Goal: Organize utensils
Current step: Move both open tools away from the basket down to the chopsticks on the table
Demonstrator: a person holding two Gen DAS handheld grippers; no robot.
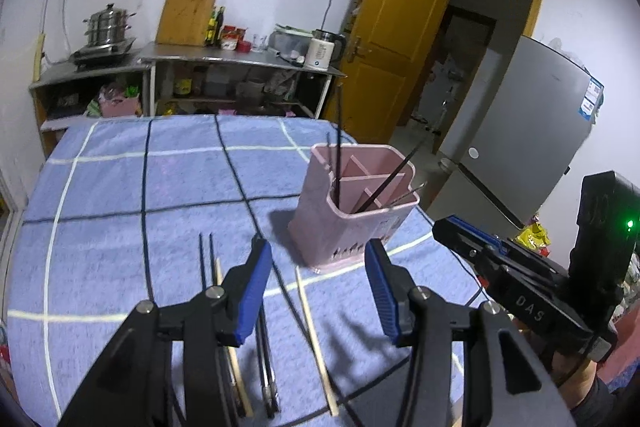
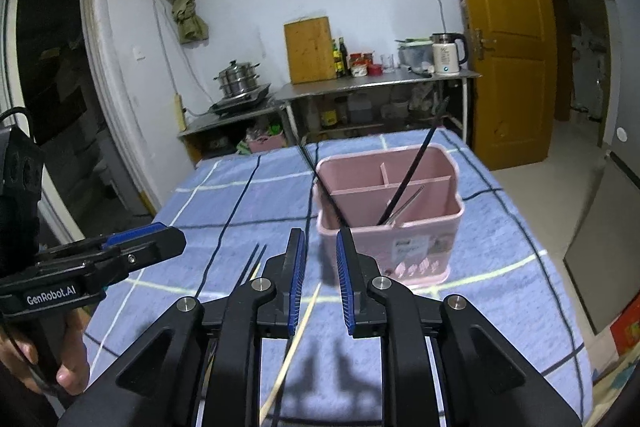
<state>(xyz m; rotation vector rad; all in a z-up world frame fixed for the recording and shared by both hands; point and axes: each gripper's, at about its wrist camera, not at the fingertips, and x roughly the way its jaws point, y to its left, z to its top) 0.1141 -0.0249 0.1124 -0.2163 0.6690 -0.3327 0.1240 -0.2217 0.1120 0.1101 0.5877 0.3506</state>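
Note:
A pink utensil holder with dividers stands on the blue checked cloth and holds black chopsticks and metal ones. Loose chopsticks lie on the cloth below my grippers: a black pair, a wooden one, another wooden one and a dark metal-tipped pair. My left gripper is open and empty above them, in front of the holder. My right gripper is open and empty, above the wooden chopstick; its body shows in the left wrist view.
The left gripper's body and a hand show at the left of the right wrist view. Behind the table stand steel counters with pots, a cutting board and a kettle. A yellow door and a fridge are to the right.

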